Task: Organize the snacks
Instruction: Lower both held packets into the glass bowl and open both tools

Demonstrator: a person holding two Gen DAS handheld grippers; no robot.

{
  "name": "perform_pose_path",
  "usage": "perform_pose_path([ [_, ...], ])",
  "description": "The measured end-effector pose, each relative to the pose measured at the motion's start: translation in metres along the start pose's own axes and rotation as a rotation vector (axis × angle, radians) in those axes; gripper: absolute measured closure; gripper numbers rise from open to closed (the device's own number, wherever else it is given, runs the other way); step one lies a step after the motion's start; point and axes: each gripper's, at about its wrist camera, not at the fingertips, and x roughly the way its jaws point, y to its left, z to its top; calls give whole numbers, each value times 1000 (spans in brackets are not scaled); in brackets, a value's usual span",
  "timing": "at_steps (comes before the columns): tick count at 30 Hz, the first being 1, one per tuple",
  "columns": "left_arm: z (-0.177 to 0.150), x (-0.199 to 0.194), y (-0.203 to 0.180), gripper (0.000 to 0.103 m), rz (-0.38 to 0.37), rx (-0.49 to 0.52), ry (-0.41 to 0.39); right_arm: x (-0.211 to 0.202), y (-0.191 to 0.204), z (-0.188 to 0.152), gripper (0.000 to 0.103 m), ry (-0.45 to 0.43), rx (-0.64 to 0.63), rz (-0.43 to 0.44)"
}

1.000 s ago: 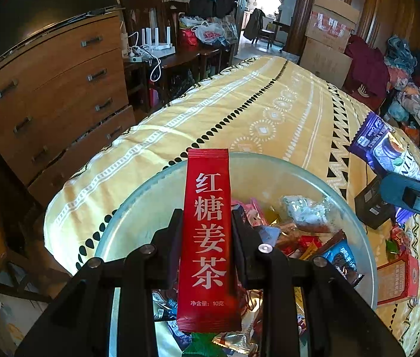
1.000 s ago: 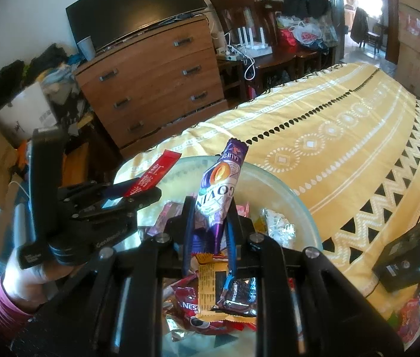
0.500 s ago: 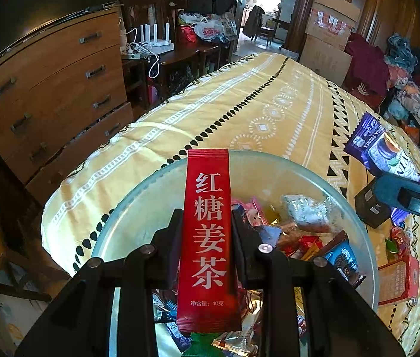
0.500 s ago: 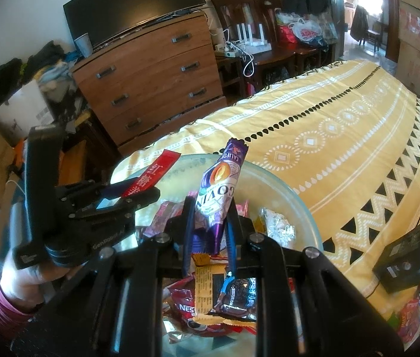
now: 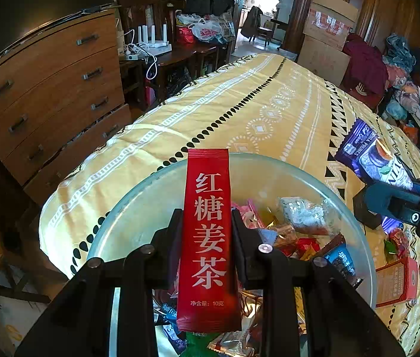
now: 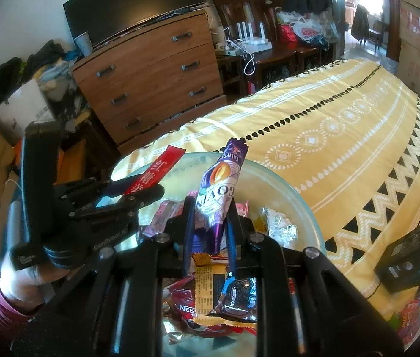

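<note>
A: What has the left gripper (image 5: 207, 232) got?

B: A flat, glossy red sachet (image 5: 208, 238) printed with white Chinese characters, pinched upright between its black fingers, which stand only slightly apart.

A: And the right gripper (image 6: 210, 226)?

B: Clamped tight on a crinkly purple prune packet (image 6: 220, 187), standing up and leaning a little.

A: Where are both held?

B: Above a round frosted glass bowl (image 5: 138, 208) heaped with foil and plastic-wrapped snacks (image 6: 224, 294). The bowl sits on a yellow patterned quilt (image 5: 239, 110), with a black box (image 6: 415, 253) lying beside it.
</note>
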Motion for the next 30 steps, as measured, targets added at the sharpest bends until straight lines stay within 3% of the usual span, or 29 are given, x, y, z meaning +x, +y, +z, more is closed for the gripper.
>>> perform_pose_path([
  [18,2,4,-1,72,-2,2,7,2,0,0,84,2,1,2],
  [22,2,9,-3,72,6,5,25,3,-1,0,80,8,2,2],
  [24,1,12,-3,71,9,8,37,6,-3,-2,73,5,7,-2],
  [27,0,11,-3,53,20,8,29,9,-5,-3,73,11,9,1],
  [30,-1,11,-3,52,26,9,26,11,-8,-5,73,9,13,-5],
])
